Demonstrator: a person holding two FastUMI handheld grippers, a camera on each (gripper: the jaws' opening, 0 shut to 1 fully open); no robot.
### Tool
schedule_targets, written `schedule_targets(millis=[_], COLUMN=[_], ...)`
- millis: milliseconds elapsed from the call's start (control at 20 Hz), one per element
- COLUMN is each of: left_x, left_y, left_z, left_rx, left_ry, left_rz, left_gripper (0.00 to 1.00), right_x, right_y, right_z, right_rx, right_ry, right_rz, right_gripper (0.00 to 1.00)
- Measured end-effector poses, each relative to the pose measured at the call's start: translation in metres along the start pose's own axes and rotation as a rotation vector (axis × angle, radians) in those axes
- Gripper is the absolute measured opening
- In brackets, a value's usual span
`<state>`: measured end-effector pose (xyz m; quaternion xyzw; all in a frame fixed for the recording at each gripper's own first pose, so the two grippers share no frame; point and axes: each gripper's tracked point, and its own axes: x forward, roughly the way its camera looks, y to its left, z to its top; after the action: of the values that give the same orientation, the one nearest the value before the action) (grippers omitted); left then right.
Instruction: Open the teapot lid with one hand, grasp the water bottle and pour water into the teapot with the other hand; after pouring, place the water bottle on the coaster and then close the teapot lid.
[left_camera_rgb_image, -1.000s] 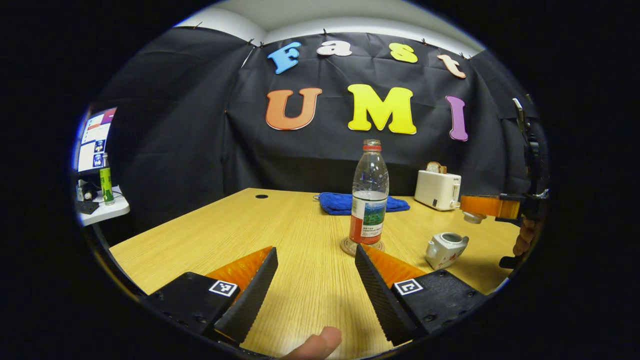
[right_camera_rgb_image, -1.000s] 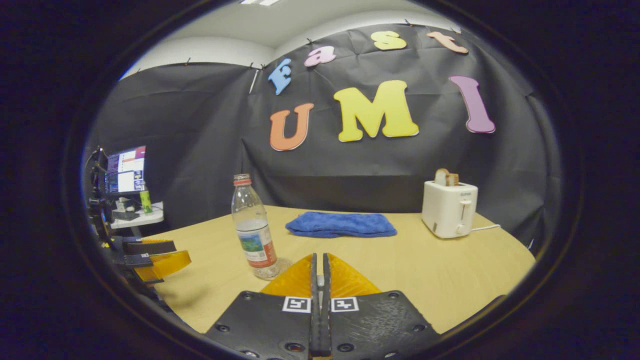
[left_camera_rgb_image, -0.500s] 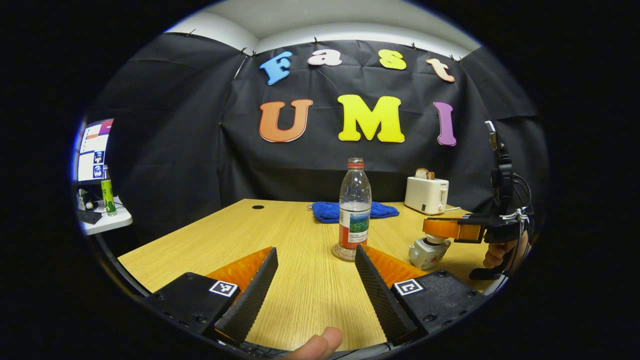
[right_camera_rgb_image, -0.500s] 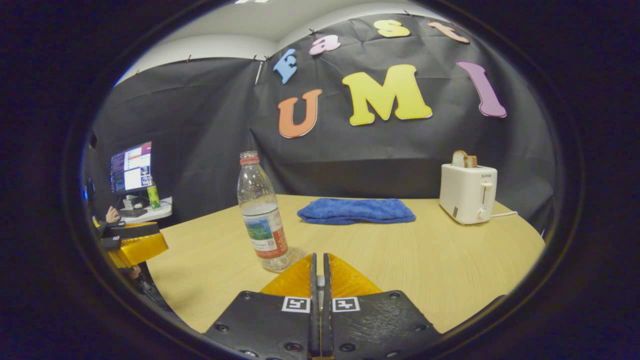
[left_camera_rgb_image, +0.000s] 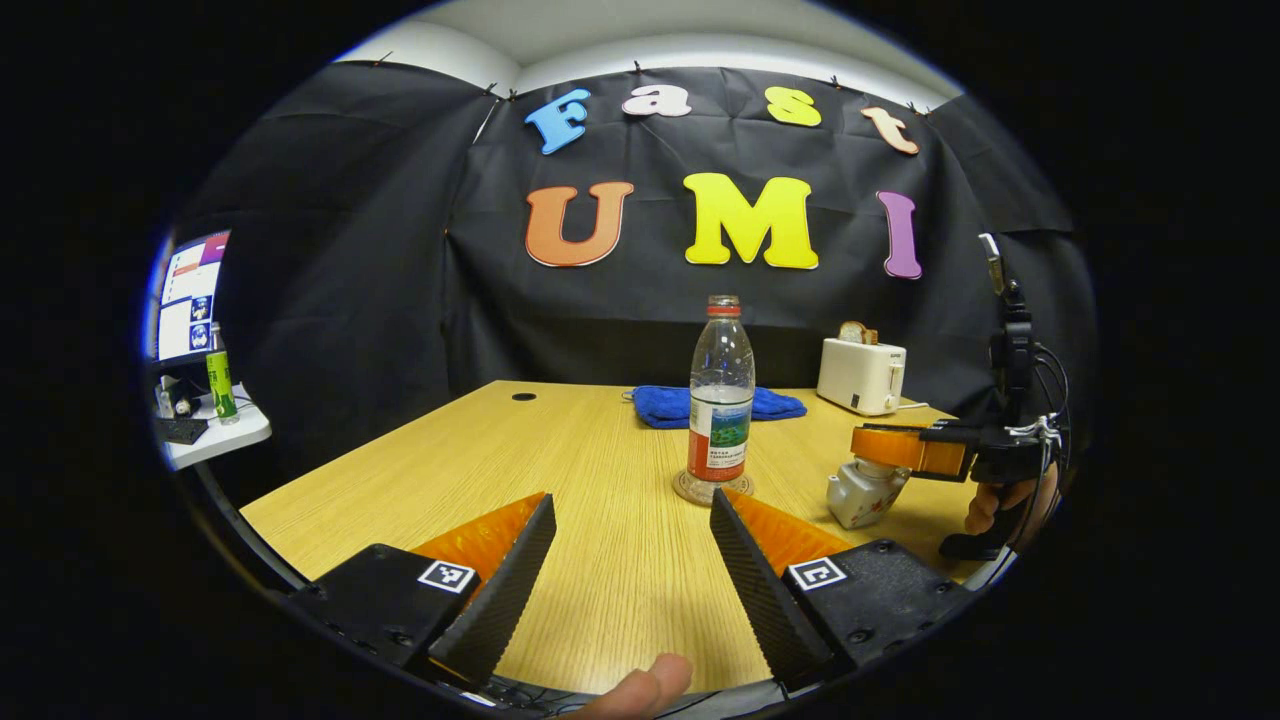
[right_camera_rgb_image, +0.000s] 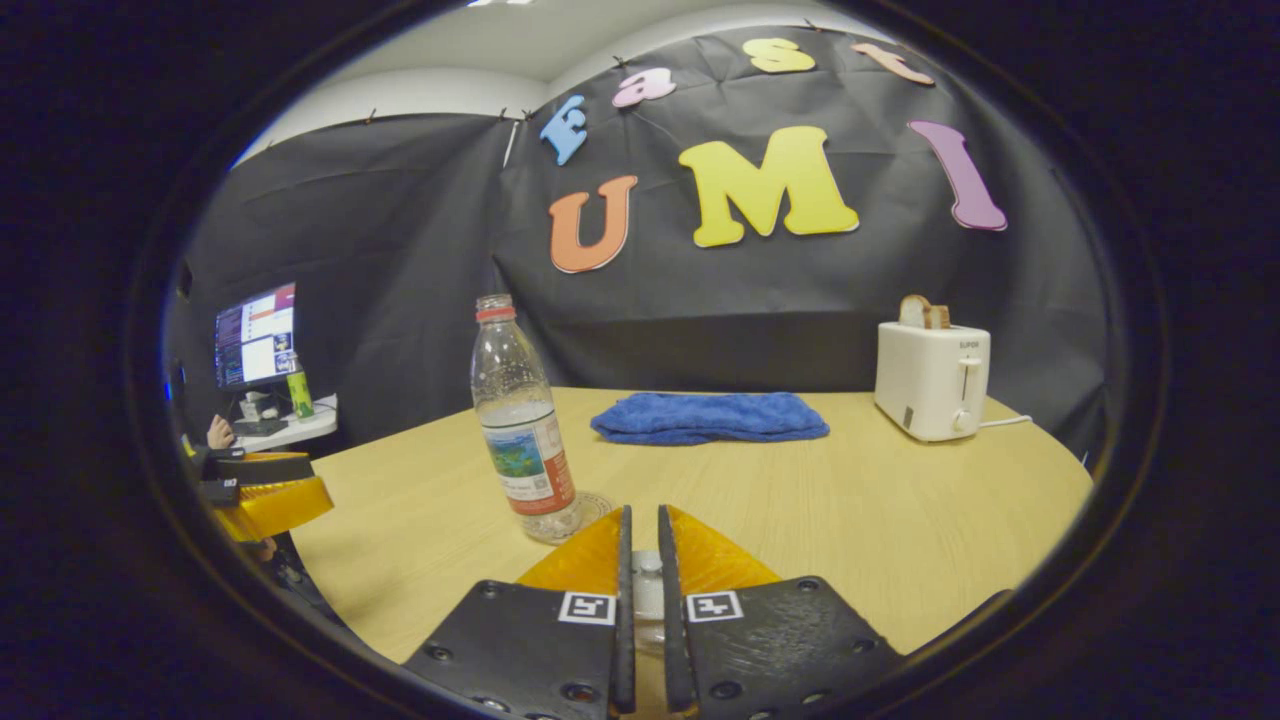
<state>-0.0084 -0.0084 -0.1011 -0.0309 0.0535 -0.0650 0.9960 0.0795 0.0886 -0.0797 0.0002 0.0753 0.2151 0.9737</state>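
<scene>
The clear water bottle (left_camera_rgb_image: 718, 400) (right_camera_rgb_image: 520, 440) with a red cap stands upright on a round coaster (left_camera_rgb_image: 712, 489) in the middle of the wooden table. My left gripper (left_camera_rgb_image: 630, 498) is open in front of the bottle, holding nothing, and it also appears at the left edge of the right gripper view (right_camera_rgb_image: 265, 500). To the right, the small white teapot (left_camera_rgb_image: 860, 492) sits on the table. My right gripper (left_camera_rgb_image: 880, 447) (right_camera_rgb_image: 643, 512) rests on top of it. Its fingers are parted a little, with the lid knob (right_camera_rgb_image: 648, 590) in the narrow gap.
A blue towel (left_camera_rgb_image: 700, 405) (right_camera_rgb_image: 710, 418) lies behind the bottle. A white toaster (left_camera_rgb_image: 860, 375) (right_camera_rgb_image: 932, 380) stands at the back right. A side table (left_camera_rgb_image: 205, 430) with a monitor is off to the left. A hand (left_camera_rgb_image: 1000, 500) holds the right gripper.
The right gripper came down onto the teapot with the lid, and its fingers have now spread slightly. The left gripper stayed open, its view shifting a little.
</scene>
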Motion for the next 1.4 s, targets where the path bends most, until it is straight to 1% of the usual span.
schedule_targets(millis=[50, 100, 150, 200, 250, 300, 350, 400, 450, 500, 550, 650, 750, 850, 1000, 1100, 1150, 1200, 1250, 1300, 1350, 1400], left_x=[-0.001, -0.003, -0.005, -0.006, -0.006, -0.008, -0.009, -0.01, -0.01, -0.013, -0.013, -0.015, -0.016, -0.015, -0.015, -0.014, -0.014, -0.013, -0.013, -0.014, -0.015, -0.014], left_y=[0.003, 0.003, 0.002, 0.003, 0.004, 0.003, 0.002, 0.0, -0.001, -0.001, 0.0, -0.001, -0.002, -0.002, -0.004, -0.008, -0.008, -0.01, -0.012, -0.012, -0.013, -0.014], left_z=[0.002, 0.003, 0.005, 0.007, 0.009, 0.013, 0.016, 0.019, 0.022, 0.027, 0.031, 0.038, 0.049, 0.056, 0.067, 0.073, 0.075, 0.078, 0.082, 0.088, 0.095, 0.104], left_rx=[0.003, 0.002, 0.0, 0.001, 0.003, 0.007, 0.01, 0.013, 0.015, 0.02, 0.025, 0.036, 0.042, 0.047, 0.049, 0.059, 0.067, 0.072, 0.072, 0.067, 0.059, 0.048], left_ry=[-0.001, -0.003, -0.003, -0.003, -0.005, -0.007, -0.01, -0.011, -0.013, -0.016, -0.017, -0.022, -0.034, -0.038, -0.042, -0.045, -0.041, -0.037, -0.034, -0.036, -0.043, -0.057], left_rz=[0.005, 0.003, 0.003, 0.008, 0.011, 0.014, 0.017, 0.016, 0.014, 0.017, 0.022, 0.038, 0.05, 0.069, 0.101, 0.112, 0.122, 0.132, 0.141, 0.147, 0.153, 0.157], left_gripper=[0.98, 0.98, 0.97, 0.98, 0.98, 0.98, 0.98, 0.98, 0.97, 0.97, 0.97, 0.98, 0.98, 0.98, 0.98, 0.97, 0.98, 0.98, 0.98, 0.98, 0.97, 0.98], right_x=[-0.003, -0.006, -0.011, -0.017, -0.023, -0.03, -0.038, -0.045, -0.054, -0.064, -0.072, -0.089, -0.106, -0.12, -0.136, -0.142, -0.144, -0.143, -0.144, -0.144, -0.144, -0.143], right_y=[0.001, 0.0, -0.003, -0.002, -0.002, -0.004, -0.006, -0.007, -0.008, -0.01, -0.013, -0.025, -0.041, -0.059, -0.08, -0.088, -0.089, -0.088, -0.09, -0.09, -0.09, -0.092], right_z=[0.003, 0.006, 0.01, 0.012, 0.015, 0.021, 0.027, 0.032, 0.038, 0.043, 0.048, 0.058, 0.065, 0.07, 0.079, 0.086, 0.09, 0.094, 0.099, 0.106, 0.114, 0.118], right_rx=[0.005, 0.006, 0.004, 0.001, -0.005, -0.012, -0.016, -0.02, -0.026, -0.037, -0.044, -0.039, -0.023, -0.024, -0.013, 0.008, 0.015, 0.014, 0.004, -0.013, -0.03, -0.045], right_ry=[-0.008, -0.016, -0.025, -0.031, -0.036, -0.048, -0.062, -0.076, -0.088, -0.097, -0.107, -0.126, -0.133, -0.122, -0.124, -0.125, -0.128, -0.126, -0.121, -0.129, -0.14, -0.145], right_rz=[0.002, -0.004, -0.017, -0.018, -0.02, -0.03, -0.036, -0.044, -0.052, -0.065, -0.084, -0.134, -0.195, -0.263, -0.324, -0.338, -0.328, -0.318, -0.317, -0.31, -0.31, -0.314], right_gripper=[0.19, 0.25, 0.26, 0.36, 0.48, 0.51, 0.6, 0.63, 0.72, 0.77, 0.87, 0.99, 0.96, 0.98, 0.98, 0.96, 0.98, 0.96, 0.99, 0.96, 0.96, 0.93])
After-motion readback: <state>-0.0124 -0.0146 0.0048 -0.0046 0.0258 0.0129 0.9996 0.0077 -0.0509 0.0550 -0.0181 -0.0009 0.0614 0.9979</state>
